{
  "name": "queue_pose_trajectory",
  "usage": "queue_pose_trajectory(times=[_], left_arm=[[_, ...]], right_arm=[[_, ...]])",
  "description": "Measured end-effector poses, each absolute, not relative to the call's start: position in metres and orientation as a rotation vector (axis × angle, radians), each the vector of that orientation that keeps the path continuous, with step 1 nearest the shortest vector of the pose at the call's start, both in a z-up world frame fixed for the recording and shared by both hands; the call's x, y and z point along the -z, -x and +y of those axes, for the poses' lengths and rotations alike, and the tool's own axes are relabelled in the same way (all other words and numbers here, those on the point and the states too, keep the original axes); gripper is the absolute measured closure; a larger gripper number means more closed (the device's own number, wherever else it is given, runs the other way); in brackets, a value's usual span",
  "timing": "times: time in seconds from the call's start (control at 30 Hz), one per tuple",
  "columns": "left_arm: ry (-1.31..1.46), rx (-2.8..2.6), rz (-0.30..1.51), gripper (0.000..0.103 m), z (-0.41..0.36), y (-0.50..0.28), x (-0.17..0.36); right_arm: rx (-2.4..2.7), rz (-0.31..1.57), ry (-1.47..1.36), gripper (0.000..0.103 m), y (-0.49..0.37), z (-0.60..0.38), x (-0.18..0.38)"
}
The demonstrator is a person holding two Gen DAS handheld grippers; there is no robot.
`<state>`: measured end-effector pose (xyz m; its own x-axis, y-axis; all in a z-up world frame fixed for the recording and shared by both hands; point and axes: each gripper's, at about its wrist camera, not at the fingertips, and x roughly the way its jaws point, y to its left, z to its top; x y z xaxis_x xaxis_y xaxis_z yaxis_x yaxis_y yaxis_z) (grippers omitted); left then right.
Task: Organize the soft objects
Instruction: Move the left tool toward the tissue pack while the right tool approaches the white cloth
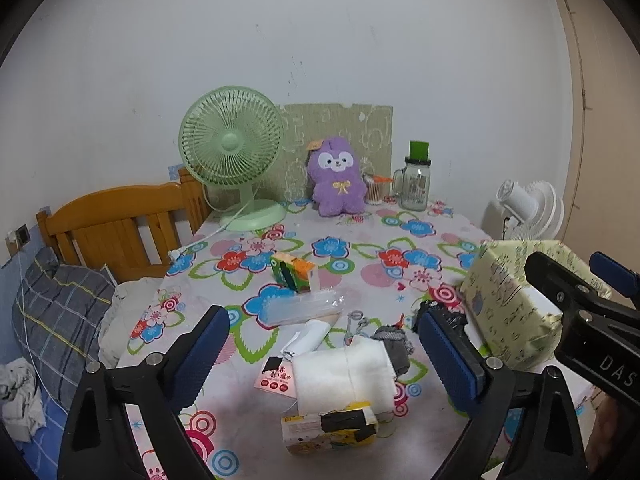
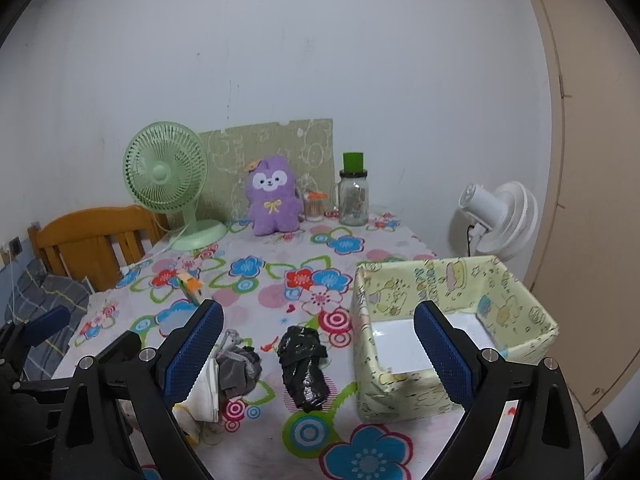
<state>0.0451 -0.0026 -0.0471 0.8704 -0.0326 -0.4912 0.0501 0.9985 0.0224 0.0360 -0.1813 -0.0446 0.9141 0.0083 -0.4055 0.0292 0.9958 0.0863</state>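
- Left gripper (image 1: 320, 344) fingers released, spread above the white cloth (image 1: 342, 374).
- Right gripper (image 2: 320, 344) fingers released; black bag (image 2: 302, 368) between, box (image 2: 452, 332) at 3 o'clock.

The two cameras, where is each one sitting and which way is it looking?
Left wrist view: sits on the left gripper, looks across the table at the white cloth; its own open fingers and the right gripper's tip show.
Right wrist view: sits on the right gripper, faces the box and black bag; open fingers show.
Both share the purple plush and green fan.
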Motion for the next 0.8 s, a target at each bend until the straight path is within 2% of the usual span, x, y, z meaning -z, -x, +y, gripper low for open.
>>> queue_pose_trajectory(times=[0.8], left_arm=[[-0.020, 0.074, 0.698, 0.008, 0.012, -0.074, 0.114]], right_arm=[[-0.081, 0.550, -0.061, 0.010, -0.069, -0.140, 0.097]])
